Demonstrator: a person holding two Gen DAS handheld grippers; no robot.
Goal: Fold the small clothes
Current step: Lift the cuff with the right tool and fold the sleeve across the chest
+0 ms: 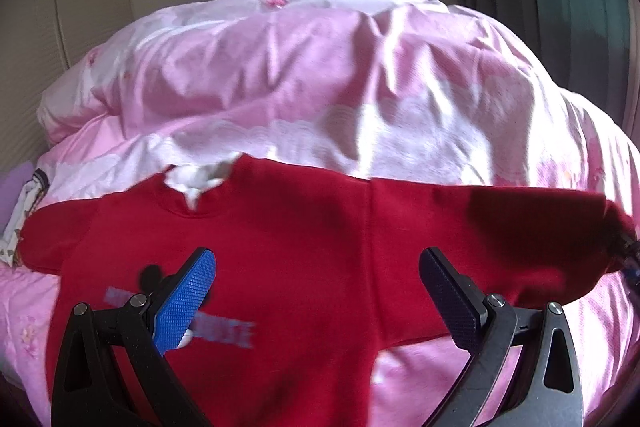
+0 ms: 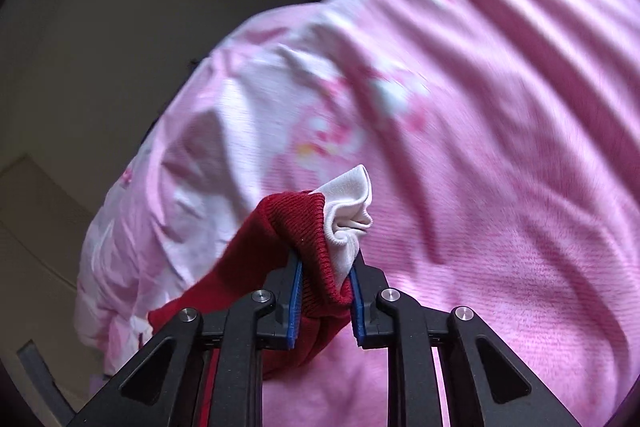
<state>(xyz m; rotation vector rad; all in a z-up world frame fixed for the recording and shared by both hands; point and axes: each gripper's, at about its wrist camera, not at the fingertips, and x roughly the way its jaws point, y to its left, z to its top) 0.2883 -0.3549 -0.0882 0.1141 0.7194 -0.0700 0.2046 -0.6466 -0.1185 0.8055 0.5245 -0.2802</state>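
Right hand-held gripper [image 2: 324, 291] pinches the red sweater's [image 1: 288, 251] cuff [image 2: 308, 227]; left hand-held gripper [image 1: 316, 291] hangs spread above the chest. Sweater lies sleeves-out across the bed [image 1: 320, 75], sleeve axis running left to right.

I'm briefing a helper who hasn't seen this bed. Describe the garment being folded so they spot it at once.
On the rumpled pink quilt that covers the bed, look at the near edge. There lies a small red sweatshirt, sleeves spread. It is the only deep red thing, with a white collar, a dark cartoon print on the chest and a white-lined ribbed cuff pinched in the right claw.
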